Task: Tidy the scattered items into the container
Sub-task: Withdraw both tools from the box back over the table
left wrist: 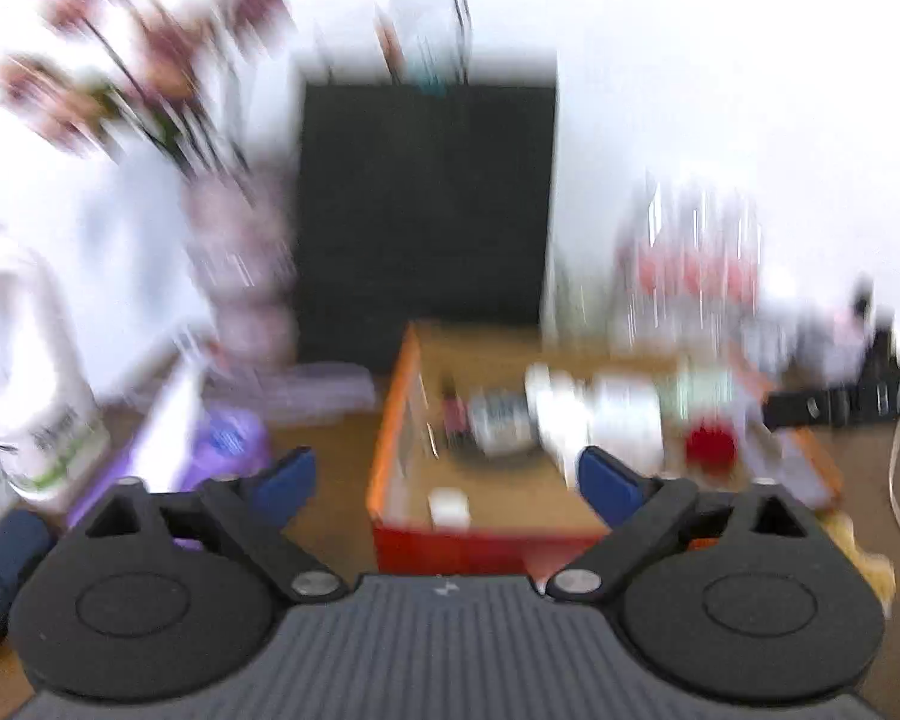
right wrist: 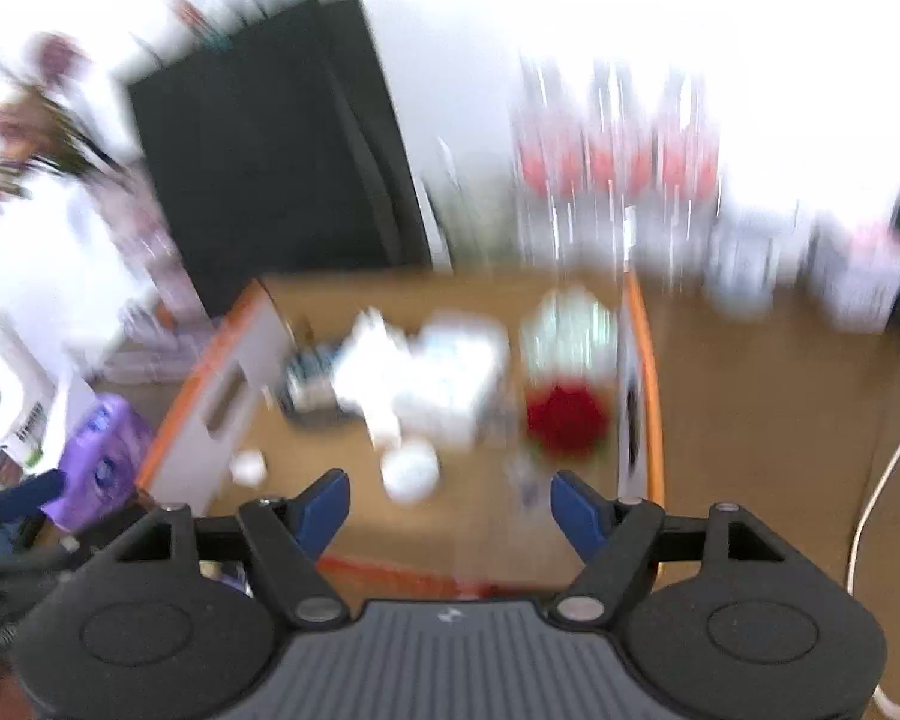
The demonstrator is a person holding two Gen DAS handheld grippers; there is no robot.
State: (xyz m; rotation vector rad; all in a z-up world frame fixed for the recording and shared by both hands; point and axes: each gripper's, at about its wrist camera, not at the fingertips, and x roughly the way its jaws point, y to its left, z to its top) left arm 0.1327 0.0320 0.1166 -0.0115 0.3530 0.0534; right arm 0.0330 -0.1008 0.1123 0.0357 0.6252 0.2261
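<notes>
Both views are smeared by motion blur, so small things cannot be told apart.

The left gripper point(left wrist: 447, 477) has its blue fingers point(left wrist: 285, 477) spread wide with nothing between them. It hangs just outside the near wall of the box point(left wrist: 390, 420), an orange-rimmed cardboard container standing on a brown table point(left wrist: 330, 438).

The right gripper point(right wrist: 450, 510) is also spread wide and holds nothing. It hangs over the near part of the box point(right wrist: 651, 372), looking down into it.

Inside the box, things lie in a row toward the far wall: a red-capped item point(right wrist: 564, 414) near the right wall, a white bundle point(right wrist: 438, 372) in the middle, a dark-labelled item point(right wrist: 309, 381) toward the left. A small white piece point(right wrist: 249, 468) and a round white piece point(right wrist: 411, 471) lie closer to the near wall.

Outside the box, a purple pack point(left wrist: 222, 444) lies on the table by the box's left wall, with a white bottle point(left wrist: 48, 420) farther left. A black bag point(left wrist: 426, 210) stands behind the box's far left corner, and bottles with red labels point(right wrist: 618, 168) stand behind its far right corner. A white cable point(right wrist: 882, 468) runs along the right edge of the table.
</notes>
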